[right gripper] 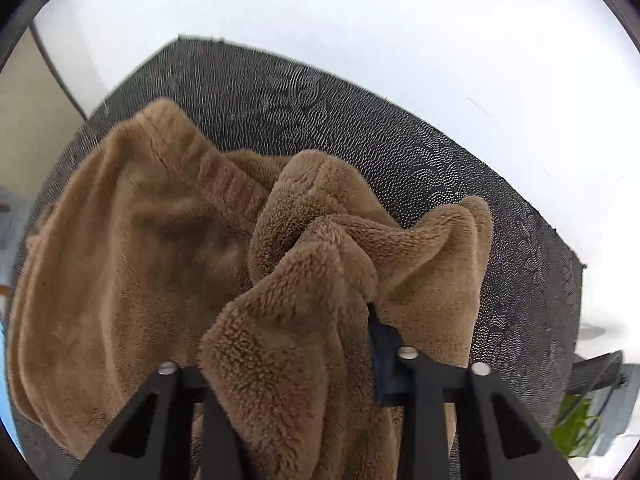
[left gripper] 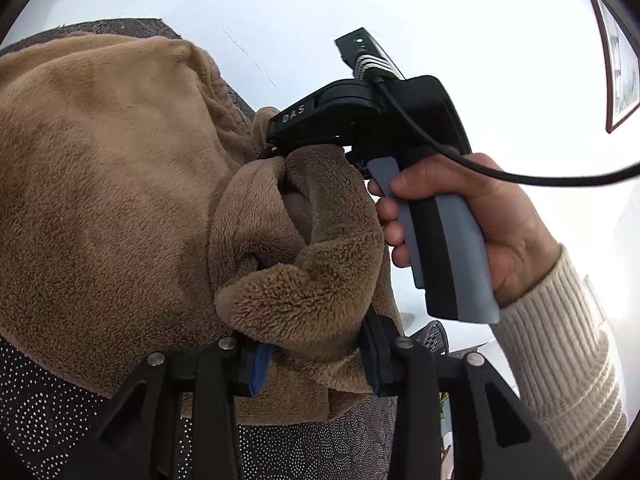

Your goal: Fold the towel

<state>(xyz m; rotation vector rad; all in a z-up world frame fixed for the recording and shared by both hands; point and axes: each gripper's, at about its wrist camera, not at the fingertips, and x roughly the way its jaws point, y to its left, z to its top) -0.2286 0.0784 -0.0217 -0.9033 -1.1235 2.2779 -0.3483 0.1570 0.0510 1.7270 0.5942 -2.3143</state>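
Towel (right gripper: 132, 248) bunched on dotted dark mat (right gripper: 400, 140), left gripper (left gripper: 316, 356) and right gripper (right gripper: 288, 364) both clamping folds.

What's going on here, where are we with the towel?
A person is folding a brown fleece towel on a dark dotted mat. Both handheld grippers are shut on bunched towel edges: the left gripper and the right gripper, seen gripped by the hand. The towel is crumpled, not yet folded flat.
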